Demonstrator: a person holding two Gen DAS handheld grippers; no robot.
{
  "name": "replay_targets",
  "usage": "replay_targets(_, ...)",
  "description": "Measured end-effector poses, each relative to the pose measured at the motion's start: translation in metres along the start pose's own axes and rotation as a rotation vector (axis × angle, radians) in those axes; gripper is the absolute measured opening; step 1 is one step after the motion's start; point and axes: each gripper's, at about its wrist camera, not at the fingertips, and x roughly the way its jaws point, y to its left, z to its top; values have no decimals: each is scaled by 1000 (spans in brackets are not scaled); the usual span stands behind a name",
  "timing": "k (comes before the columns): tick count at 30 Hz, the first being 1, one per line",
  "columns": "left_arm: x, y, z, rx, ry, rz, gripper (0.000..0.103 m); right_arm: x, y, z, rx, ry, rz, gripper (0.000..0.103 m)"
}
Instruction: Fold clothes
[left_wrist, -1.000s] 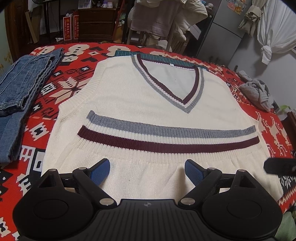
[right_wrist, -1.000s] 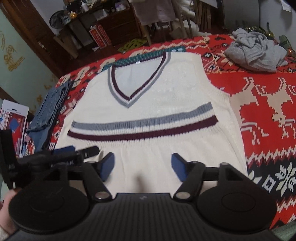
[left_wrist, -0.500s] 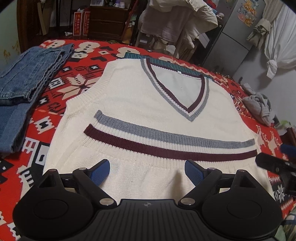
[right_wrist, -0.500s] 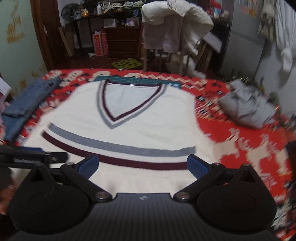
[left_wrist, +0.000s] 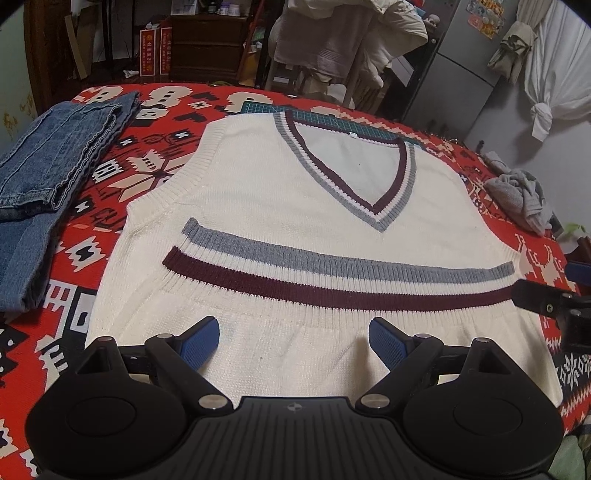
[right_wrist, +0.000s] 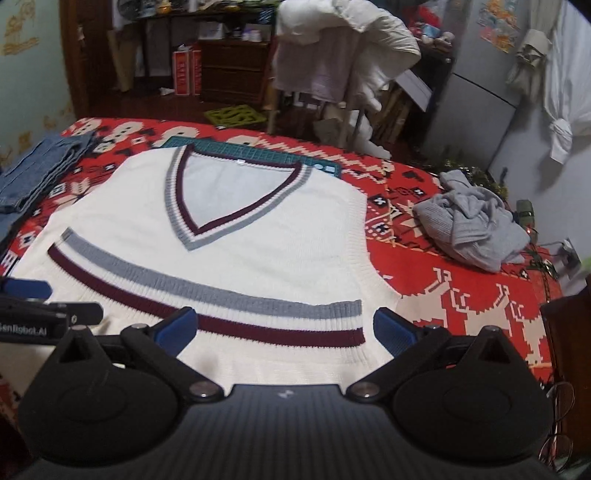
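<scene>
1. A cream knitted vest (left_wrist: 295, 206) lies flat and face up on a red patterned cloth (left_wrist: 122, 173) that covers the desk, its V-neck at the 12 o'clock end and its hem at the 6 o'clock end, nearest both cameras.
2. The V-neck is trimmed in grey, white and maroon; a grey stripe (left_wrist: 332, 260) and a maroon stripe (left_wrist: 332, 290) run side by side across the lower chest.
3. The left hand-held gripper (left_wrist: 293, 341) sits over the hem near the vest's middle, its two blue-padded fingers (left_wrist: 201, 341) spread wide with nothing between them but the knit below; whether the pads touch the fabric cannot be told.
4. The right hand-held gripper (right_wrist: 282, 328) is over the hem toward the vest's 3 o'clock side, jaws likewise spread wide and empty, the stripes' right ends showing between its fingers.
5. In the left wrist view the other gripper's black finger shows at the 3 o'clock edge, by the vest's side seam.
6. Folded blue jeans (left_wrist: 51, 173) lie on the cloth at 9 o'clock, well apart from the vest.
7. A crumpled grey garment (right_wrist: 472, 229) lies on the cloth at about 2 o'clock, apart from the vest.
8. A green cutting mat (right_wrist: 258, 153) peeks out from under the collar at 12 o'clock.
9. Beyond the desk, pale clothes hang over a rack (right_wrist: 343, 44).
</scene>
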Motion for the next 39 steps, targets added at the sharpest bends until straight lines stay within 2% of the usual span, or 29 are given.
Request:
replay_targets(4,-1,-1,-1,9,1,4,88,1,1,1,22,6,1,102)
replay_targets(7,-2,-3,-1,19,2,3,87,5,-4,4,91,45,23,101)
replay_targets(9,-4,-3,-1,25,-5,10,84,6,-9,5,143,55,12,98)
replay_targets(13,-10,-3,2,32,-21,30,75,7,-16,3,158,59,-32,88)
replay_targets(15,-12,-3,5,38,-13,24,65,9,-18,2,156,65,-38,84)
replay_targets(17,-14,-4,8,48,-2,12,45,10,-19,0,154,70,-30,74)
replay_targets(18,-14,-4,10,53,6,6,39,10,-19,0,154,74,-27,72)
replay_targets(20,-13,-4,13,54,26,-8,15,10,-21,0,176,79,-2,59)
replay_targets(21,-12,-3,15,47,40,-19,11,10,-22,0,190,82,13,56)
replay_targets(23,-9,-3,17,32,64,-42,7,11,-26,0,224,96,35,44)
replay_targets(26,-8,-14,19,72,83,-56,3,14,-35,-1,281,118,53,35)
replay_targets(31,-2,-35,20,105,122,-94,3,19,-48,-3,356,152,81,35)
replay_targets(35,10,-43,20,120,147,-35,3,22,-53,-3,373,160,73,35)
replay_targets(39,14,-42,18,109,170,-17,4,24,-53,-4,373,170,74,35)
